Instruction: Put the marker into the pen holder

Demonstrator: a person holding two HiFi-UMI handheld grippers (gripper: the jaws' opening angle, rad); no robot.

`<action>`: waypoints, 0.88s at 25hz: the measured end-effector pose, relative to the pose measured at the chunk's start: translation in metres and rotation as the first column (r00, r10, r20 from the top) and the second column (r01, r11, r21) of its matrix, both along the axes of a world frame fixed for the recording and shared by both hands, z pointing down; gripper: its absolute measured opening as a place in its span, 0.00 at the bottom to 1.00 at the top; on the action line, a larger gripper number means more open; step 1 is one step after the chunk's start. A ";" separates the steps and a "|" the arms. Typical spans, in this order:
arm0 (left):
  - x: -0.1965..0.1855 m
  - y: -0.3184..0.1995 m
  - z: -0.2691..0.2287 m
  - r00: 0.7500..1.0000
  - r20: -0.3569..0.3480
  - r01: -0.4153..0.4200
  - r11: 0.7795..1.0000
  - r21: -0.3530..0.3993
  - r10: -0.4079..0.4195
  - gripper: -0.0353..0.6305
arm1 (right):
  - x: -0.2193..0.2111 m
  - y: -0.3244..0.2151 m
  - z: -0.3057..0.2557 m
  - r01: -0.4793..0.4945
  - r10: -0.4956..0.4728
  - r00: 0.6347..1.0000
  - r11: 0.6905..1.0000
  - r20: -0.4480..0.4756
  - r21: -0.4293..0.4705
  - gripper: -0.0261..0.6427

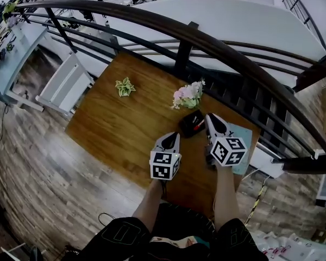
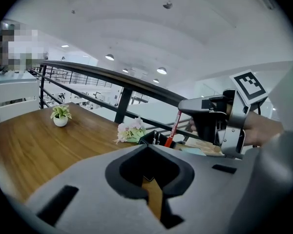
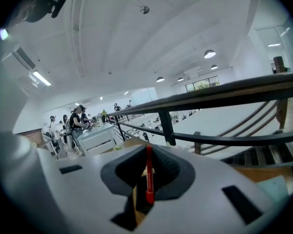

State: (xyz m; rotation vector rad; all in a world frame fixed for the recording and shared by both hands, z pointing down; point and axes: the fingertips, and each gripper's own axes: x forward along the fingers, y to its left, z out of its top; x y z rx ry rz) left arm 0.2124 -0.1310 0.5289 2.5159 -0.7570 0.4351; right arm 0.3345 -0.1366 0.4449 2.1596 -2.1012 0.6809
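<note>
Two grippers hang over a wooden table [image 1: 114, 129] beside a curved black railing [image 1: 152, 20], with plank floor [image 1: 38, 162] around. In the head view we see the left gripper [image 1: 170, 138] and right gripper [image 1: 214, 121] either side of a black holder [image 1: 189, 125], with flowers [image 1: 188, 95] and a plant [image 1: 124, 86] beyond. In the left gripper view our left jaws stand slightly apart and empty. The red marker [image 2: 175, 126] hangs upright from the right jaws, its lower end at the holder's mouth. In the right gripper view the jaws are clamped on the marker, and only here do we see people [image 3: 77, 121] in the hall beyond
</note>
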 end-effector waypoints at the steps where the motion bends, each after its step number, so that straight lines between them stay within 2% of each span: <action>1: -0.001 -0.001 0.004 1.000 0.008 0.001 1.000 -0.005 -0.001 0.06 | -0.001 -0.001 0.008 0.005 -0.005 1.000 1.000 0.000 -0.017 0.10; 5: -0.009 -0.006 0.019 0.999 0.041 0.022 0.999 -0.025 -0.021 0.06 | -0.008 -0.005 0.040 0.039 -0.042 0.999 0.995 -0.026 -0.092 0.10; 10: -0.019 -0.011 0.029 0.997 0.071 0.044 0.998 -0.039 -0.041 0.06 | -0.012 -0.009 0.063 0.060 -0.062 0.998 0.988 -0.011 -0.143 0.10; 18: -0.031 -0.005 0.033 0.996 0.076 0.056 0.997 -0.046 -0.053 0.06 | -0.021 -0.009 0.082 0.083 -0.101 0.992 0.971 -0.072 -0.226 0.11; 22: -0.042 0.000 0.025 0.996 0.067 0.068 0.997 -0.032 -0.065 0.06 | -0.019 -0.004 0.077 0.049 -0.070 0.994 0.974 -0.088 -0.219 0.23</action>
